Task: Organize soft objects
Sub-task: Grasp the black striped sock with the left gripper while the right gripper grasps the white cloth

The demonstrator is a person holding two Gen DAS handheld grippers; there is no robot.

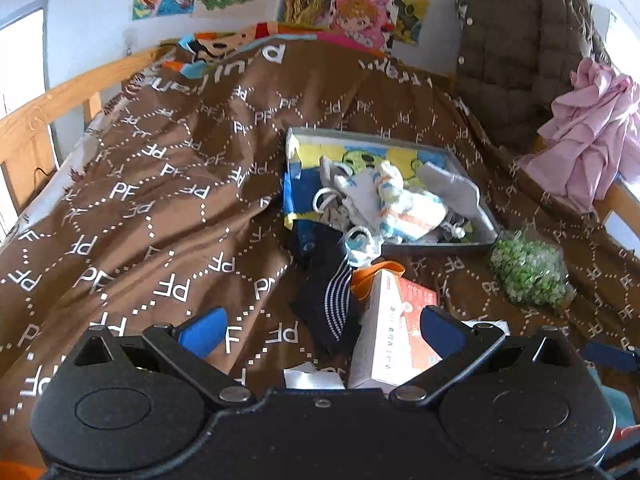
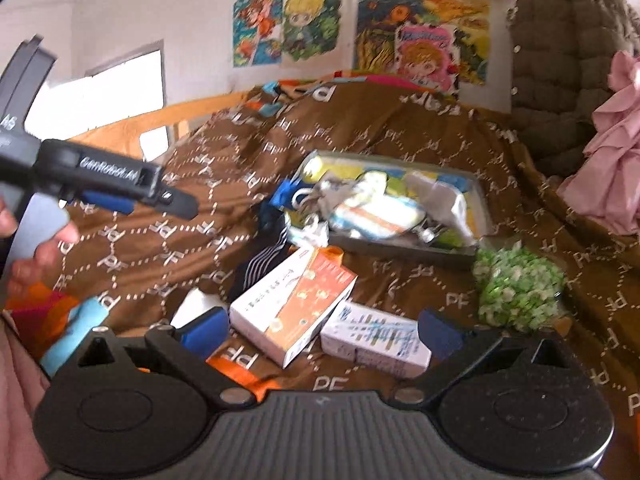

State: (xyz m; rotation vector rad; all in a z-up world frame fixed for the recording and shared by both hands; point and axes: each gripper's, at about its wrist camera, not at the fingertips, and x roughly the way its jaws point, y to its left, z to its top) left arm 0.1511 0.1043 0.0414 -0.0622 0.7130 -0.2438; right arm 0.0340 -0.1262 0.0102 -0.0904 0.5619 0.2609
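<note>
Status of sorting: partly done, by the look of it. A shallow grey tray sits on the brown bedspread at centre frame in both views and already carries a heap of small soft items, pale socks or similar, piled loosely rather than laid flat. A dark striped sock lies outside the tray, draped from the tray's lower left corner down toward the bottom of the left wrist view; I judge this the most obvious piece yet to be put away. Lower centre lie an orange-and-white carton and a white carton, side by side on the bedspread; these are rigid and probably not part of the job. A bag of green pieces rests just right of the tray's lower corner. A pink garment hangs at the right edge beside a quilted brown jacket; whether either belongs to the task cannot be told.

Left hand-held gripper: jaws spread wide, nothing between them, held above the bedspread with the striped sock and the orange carton lying in the gap ahead. No contact visible.

Right hand-held gripper: likewise wide, holding nothing, hovering over the two cartons. The left device appears side-on at the left of its view.
</note>
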